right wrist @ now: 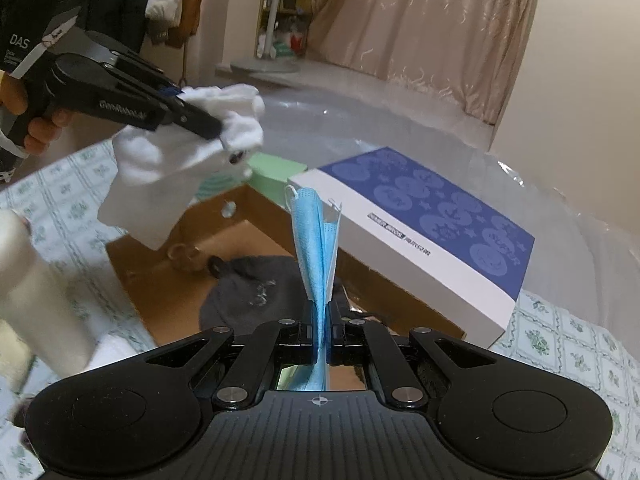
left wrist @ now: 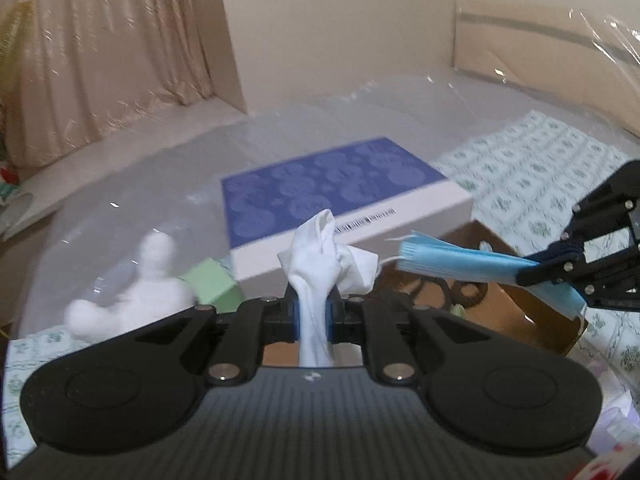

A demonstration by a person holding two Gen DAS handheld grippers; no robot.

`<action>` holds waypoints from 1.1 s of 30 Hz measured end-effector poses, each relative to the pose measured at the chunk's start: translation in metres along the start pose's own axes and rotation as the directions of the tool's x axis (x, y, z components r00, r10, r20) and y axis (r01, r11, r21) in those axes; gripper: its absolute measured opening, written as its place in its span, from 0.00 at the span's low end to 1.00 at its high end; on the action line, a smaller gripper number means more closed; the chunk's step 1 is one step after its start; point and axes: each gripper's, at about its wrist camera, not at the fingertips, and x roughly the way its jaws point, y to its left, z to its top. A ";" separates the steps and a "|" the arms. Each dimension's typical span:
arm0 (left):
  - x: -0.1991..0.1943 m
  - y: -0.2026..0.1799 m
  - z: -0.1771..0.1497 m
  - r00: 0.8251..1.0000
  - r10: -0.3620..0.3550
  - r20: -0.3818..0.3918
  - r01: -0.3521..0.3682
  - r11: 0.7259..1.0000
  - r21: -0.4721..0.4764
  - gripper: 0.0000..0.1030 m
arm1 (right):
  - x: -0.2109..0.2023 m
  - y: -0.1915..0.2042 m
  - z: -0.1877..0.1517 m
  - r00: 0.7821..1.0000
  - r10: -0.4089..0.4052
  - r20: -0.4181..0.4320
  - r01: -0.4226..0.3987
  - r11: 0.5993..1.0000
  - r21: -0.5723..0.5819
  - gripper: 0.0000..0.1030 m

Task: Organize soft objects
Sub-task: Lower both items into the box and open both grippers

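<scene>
My left gripper is shut on a crumpled white cloth, held in the air; it also shows in the right wrist view with the cloth hanging from it above the open cardboard box. My right gripper is shut on a folded blue face mask, held over the same box; it also shows in the left wrist view with the mask. A dark grey cloth and a small brown item lie inside the box.
A white box with a blue patterned lid stands behind the cardboard box. A green block and a white plush figure sit at the left. A white cylinder stands near left. The table has a floral cloth.
</scene>
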 end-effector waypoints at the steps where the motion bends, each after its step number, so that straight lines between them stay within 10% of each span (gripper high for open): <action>1: 0.006 -0.003 -0.001 1.000 -0.011 -0.010 0.011 1.000 0.007 0.12 | 0.005 -0.002 -0.001 1.000 0.000 -0.009 0.000 1.000 -0.006 0.03; 19: 0.029 -0.010 -0.020 0.993 -0.025 -0.115 0.035 0.996 0.083 0.32 | 0.035 -0.011 -0.006 0.999 -0.035 -0.010 0.036 0.998 0.049 0.05; 23: 0.023 -0.004 -0.024 0.992 -0.016 -0.125 0.027 0.996 0.084 0.32 | 0.043 -0.013 -0.006 0.998 -0.058 -0.035 0.059 0.998 0.009 0.45; 33: 0.010 0.003 -0.031 0.990 0.002 -0.140 0.007 0.998 0.066 0.32 | 0.030 -0.024 -0.020 0.997 -0.046 -0.061 0.050 0.997 0.067 0.45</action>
